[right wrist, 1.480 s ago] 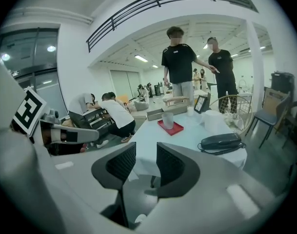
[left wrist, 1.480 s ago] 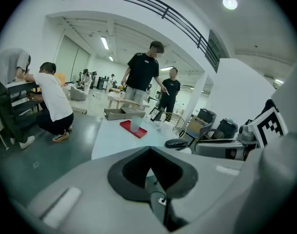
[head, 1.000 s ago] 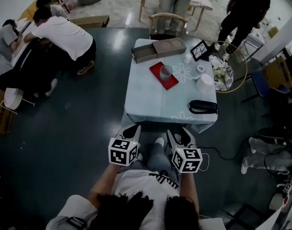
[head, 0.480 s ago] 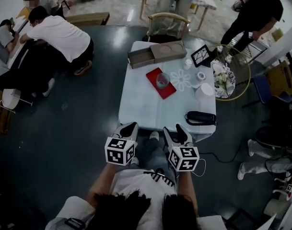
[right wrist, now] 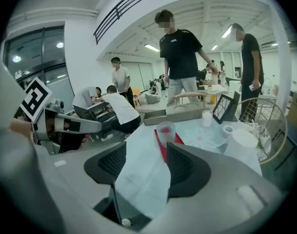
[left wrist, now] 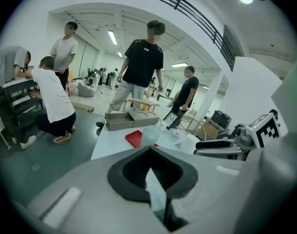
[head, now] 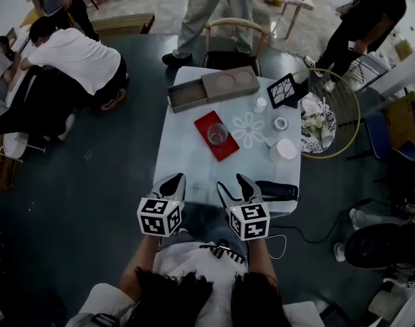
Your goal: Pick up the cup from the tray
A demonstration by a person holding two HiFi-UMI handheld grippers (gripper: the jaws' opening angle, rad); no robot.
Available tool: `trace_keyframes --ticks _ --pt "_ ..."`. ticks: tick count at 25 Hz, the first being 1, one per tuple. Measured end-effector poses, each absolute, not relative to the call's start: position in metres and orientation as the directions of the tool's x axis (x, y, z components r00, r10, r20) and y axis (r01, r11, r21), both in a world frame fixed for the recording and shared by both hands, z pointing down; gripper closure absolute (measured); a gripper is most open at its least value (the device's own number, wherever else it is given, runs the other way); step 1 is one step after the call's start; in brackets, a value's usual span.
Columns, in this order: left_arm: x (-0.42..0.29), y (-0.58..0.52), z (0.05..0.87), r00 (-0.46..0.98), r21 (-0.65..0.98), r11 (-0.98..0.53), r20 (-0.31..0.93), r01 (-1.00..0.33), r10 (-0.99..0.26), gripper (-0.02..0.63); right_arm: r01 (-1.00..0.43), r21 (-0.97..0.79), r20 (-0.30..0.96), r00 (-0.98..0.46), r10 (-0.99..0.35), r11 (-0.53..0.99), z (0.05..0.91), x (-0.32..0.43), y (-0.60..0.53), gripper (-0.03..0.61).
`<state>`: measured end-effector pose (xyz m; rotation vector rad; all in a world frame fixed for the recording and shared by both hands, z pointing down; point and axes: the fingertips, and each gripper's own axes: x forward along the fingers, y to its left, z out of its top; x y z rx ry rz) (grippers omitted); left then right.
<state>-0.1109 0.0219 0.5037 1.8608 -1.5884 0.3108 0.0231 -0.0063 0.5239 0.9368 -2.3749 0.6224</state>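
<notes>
A clear cup (head: pixel 217 133) stands upright on a red tray (head: pixel 227 148) in the middle of the pale table (head: pixel 187 162). Both grippers hover at the table's near edge, well short of the tray. My left gripper (head: pixel 173 179) has its fingertips together and holds nothing. My right gripper (head: pixel 236 181) is open, with bare tablecloth showing between its fingers. In the left gripper view the cup (left wrist: pixel 149 136) and tray (left wrist: pixel 133 138) sit just beyond the left gripper (left wrist: pixel 149 150). In the right gripper view the cup (right wrist: pixel 166 129) and tray (right wrist: pixel 161 147) lie straight ahead of the right gripper (right wrist: pixel 146 150).
A flat cardboard box (head: pixel 210 87) lies at the table's far side. A framed picture (head: pixel 285 90), small cups, a white container (head: pixel 283 150) and a black case (head: pixel 275 191) stand on the right. A wire basket (head: pixel 326 125) and wooden chair (head: pixel 231 36) flank the table. People stand behind it.
The table has drawn nearer in the head view, so both grippers now reach its near edge. A standing person has stepped closer at the far side. The cup and tray have not moved.
</notes>
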Motion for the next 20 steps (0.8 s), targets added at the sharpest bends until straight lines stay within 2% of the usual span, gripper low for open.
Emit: trace_keyframes --ticks 11,20 --pt "-0.118 -0.035 0.503 0.171 0.301 0.019 0.591 -0.953 -0.788 0.614 -0.643 -0.231 0.610 -0.680 -0.406 0.730 0.528 0.004 -0.067 0.254" --pt "-0.130 -0.070 0.515 0.214 0.311 -0.014 0.618 -0.950 -0.756 0.614 -0.680 -0.230 0.600 -0.662 -0.449 0.696 0.538 -0.016 -0.102 0.210"
